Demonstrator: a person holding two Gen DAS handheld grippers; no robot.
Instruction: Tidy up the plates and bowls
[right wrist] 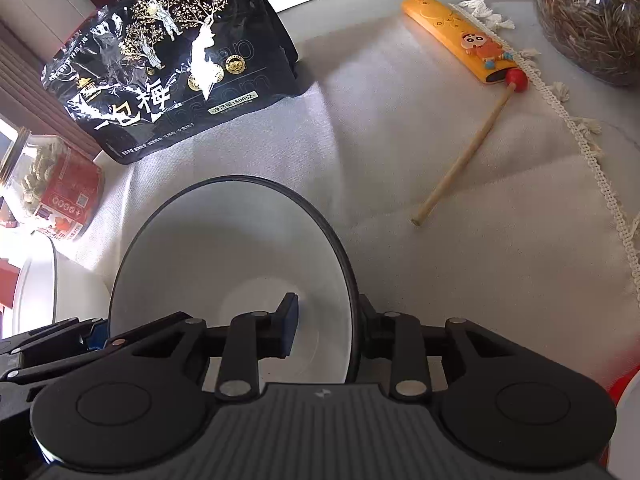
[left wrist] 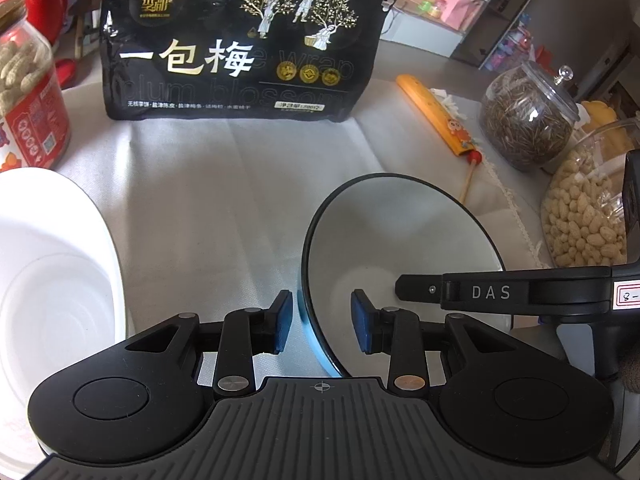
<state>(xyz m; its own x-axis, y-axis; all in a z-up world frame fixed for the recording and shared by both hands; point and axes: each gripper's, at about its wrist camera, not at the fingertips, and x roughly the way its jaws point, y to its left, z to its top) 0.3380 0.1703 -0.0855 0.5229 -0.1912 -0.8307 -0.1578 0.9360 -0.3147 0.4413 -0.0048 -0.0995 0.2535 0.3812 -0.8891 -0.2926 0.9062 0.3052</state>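
Bowl (left wrist: 400,240): white inside, dark rim, pale blue outside; stood on the cloth (left wrist: 224,200), right of the white plate (left wrist: 52,272).
Left gripper (left wrist: 322,322): jaws spread either side of the bowl's left rim, not closed on it.
Right gripper (right wrist: 326,328): jaws straddled the bowl's right wall, one pad inside; whether clamped, cannot tell.
Backdrop: black snack bag (left wrist: 248,40), orange case (right wrist: 456,40), jars.

Left view: white plate (left wrist: 52,280) cut off by left edge, its near part hidden behind left gripper (left wrist: 320,322); peanut jar (left wrist: 28,108) also cropped at left. Right view: bowl (right wrist: 224,264) near rim hidden by right gripper (right wrist: 326,326), whose right finger sits behind bowl wall. Seed jar (right wrist: 592,12) cropped at top-right corner.
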